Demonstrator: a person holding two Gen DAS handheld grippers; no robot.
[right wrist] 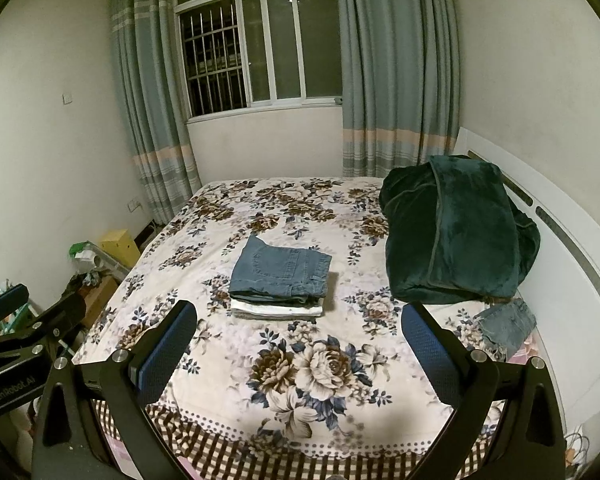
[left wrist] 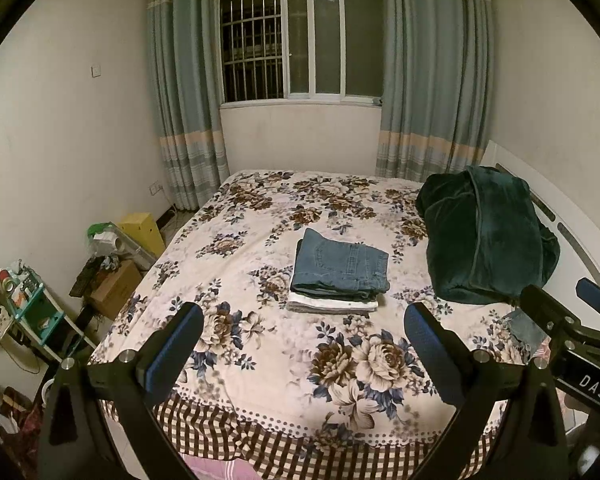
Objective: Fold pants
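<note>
A pair of blue jeans (left wrist: 340, 264) lies folded on top of a folded white garment (left wrist: 332, 303) in the middle of the floral bed (left wrist: 260, 344). The stack also shows in the right wrist view (right wrist: 280, 272). Another piece of denim (left wrist: 524, 330) lies unfolded at the bed's right edge, also seen in the right wrist view (right wrist: 508, 326). My left gripper (left wrist: 304, 332) is open and empty above the bed's near end. My right gripper (right wrist: 300, 332) is open and empty beside it; it shows at the right of the left wrist view (left wrist: 560, 304).
A dark green plush blanket (left wrist: 484, 236) is heaped at the right against the white headboard (right wrist: 572, 264). Boxes and clutter (left wrist: 116, 264) stand on the floor left of the bed. A window with curtains (left wrist: 300, 40) fills the far wall.
</note>
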